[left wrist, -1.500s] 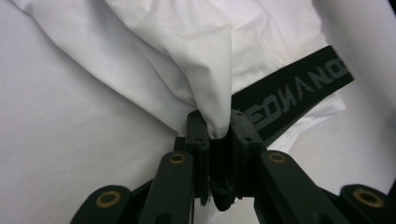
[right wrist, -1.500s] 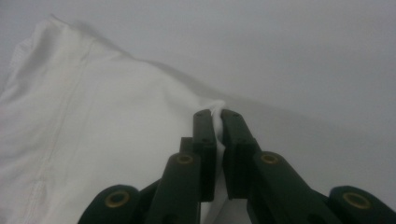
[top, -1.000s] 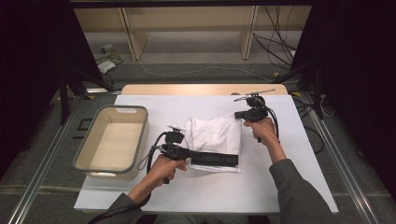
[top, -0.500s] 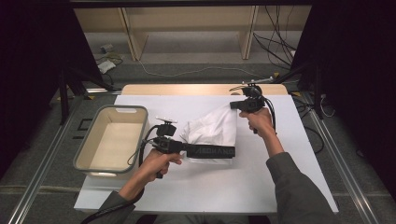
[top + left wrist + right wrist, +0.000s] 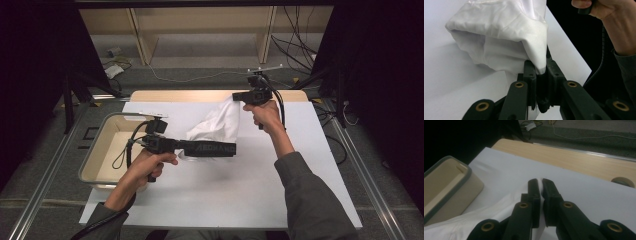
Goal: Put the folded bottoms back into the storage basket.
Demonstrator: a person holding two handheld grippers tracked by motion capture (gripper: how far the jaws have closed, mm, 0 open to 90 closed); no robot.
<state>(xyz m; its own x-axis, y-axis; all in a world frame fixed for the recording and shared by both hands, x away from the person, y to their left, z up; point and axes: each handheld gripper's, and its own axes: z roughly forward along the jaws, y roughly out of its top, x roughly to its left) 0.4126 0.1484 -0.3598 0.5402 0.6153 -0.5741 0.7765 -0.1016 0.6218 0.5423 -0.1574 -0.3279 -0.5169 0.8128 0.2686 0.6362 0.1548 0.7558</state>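
A white cloth [image 5: 215, 127] hangs bunched above the white table [image 5: 225, 200], stretched between my two grippers. My left gripper [image 5: 231, 149] lies level with its long black jaws pointing right. In the left gripper view it [image 5: 541, 67] is shut on a fold of the cloth [image 5: 499, 37], which bulges out above the jaws. My right gripper [image 5: 236, 96] is held higher at the far side and pinches the cloth's top corner. In the right gripper view its jaws [image 5: 539, 182] are shut on a thin white edge, and the cloth [image 5: 474, 222] trails down to the left.
A beige tub with a grey rim [image 5: 92, 152] stands at the table's left edge, close beside my left hand; its wall [image 5: 446, 185] lies left of the right gripper. A wooden strip [image 5: 200, 95] borders the far edge. Shelving and cables lie on the floor beyond.
Both hands have risen, the right one farther back. The cloth, flat on the table before, now hangs bunched between the grippers. Both grips stay shut.
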